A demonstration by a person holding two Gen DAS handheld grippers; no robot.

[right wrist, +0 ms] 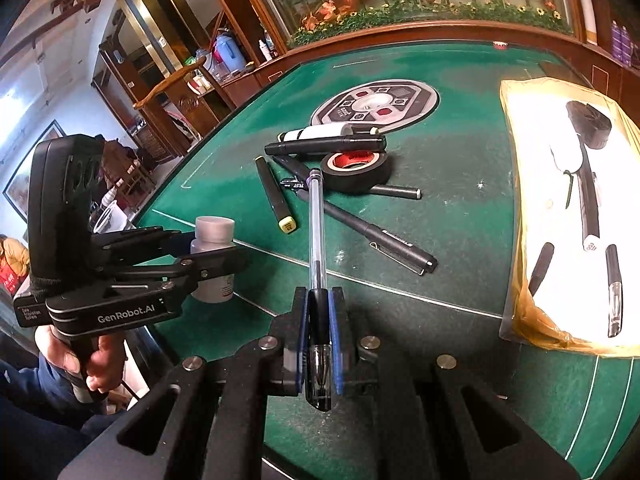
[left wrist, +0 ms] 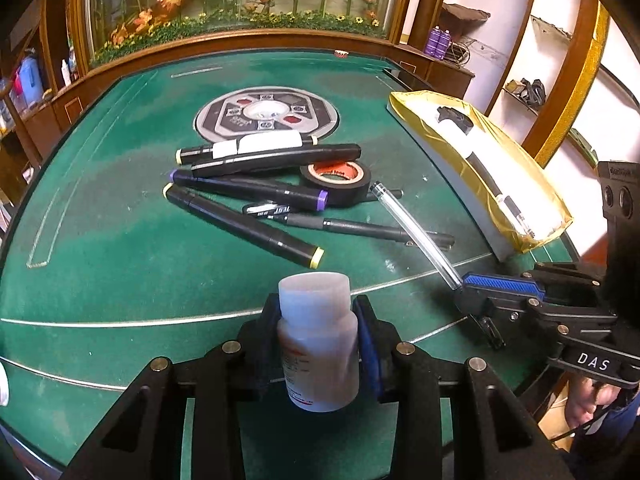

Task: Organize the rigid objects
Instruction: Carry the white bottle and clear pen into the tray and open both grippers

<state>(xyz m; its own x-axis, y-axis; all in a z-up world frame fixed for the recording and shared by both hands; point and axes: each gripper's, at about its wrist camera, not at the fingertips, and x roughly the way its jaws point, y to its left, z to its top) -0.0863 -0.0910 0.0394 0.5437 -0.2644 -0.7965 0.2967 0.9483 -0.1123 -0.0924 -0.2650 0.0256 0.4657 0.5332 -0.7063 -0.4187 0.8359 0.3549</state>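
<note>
The right gripper (right wrist: 319,344) is clenched on a clear ballpoint pen (right wrist: 316,232), gripping it at the dark tip end. The pen's long axis runs straight forward along the fingers, cap end pointing away, raised over the near edge of the green table (right wrist: 460,208).

The left gripper (left wrist: 316,344) grasps a small white bottle (left wrist: 318,340) by the body, with both pads on its sides. The bottle stands upright, white cap on top, just above the table's near edge.

Beyond both grippers, near the table's centre, lies a loose heap of markers (left wrist: 240,220) and pens. Their long axes mostly run across the table, and several cross one another. A roll of black tape (left wrist: 335,182) lies flat among them, touching a purple-capped marker (left wrist: 248,190). A round control panel (left wrist: 266,114) is set into the table's centre, behind the heap.

Along the right edge of the table lies a shallow tray lined with yellow film (right wrist: 568,216). It holds several pens and markers, most lying lengthwise along the tray, and a black object at its far end that cannot be identified.
</note>
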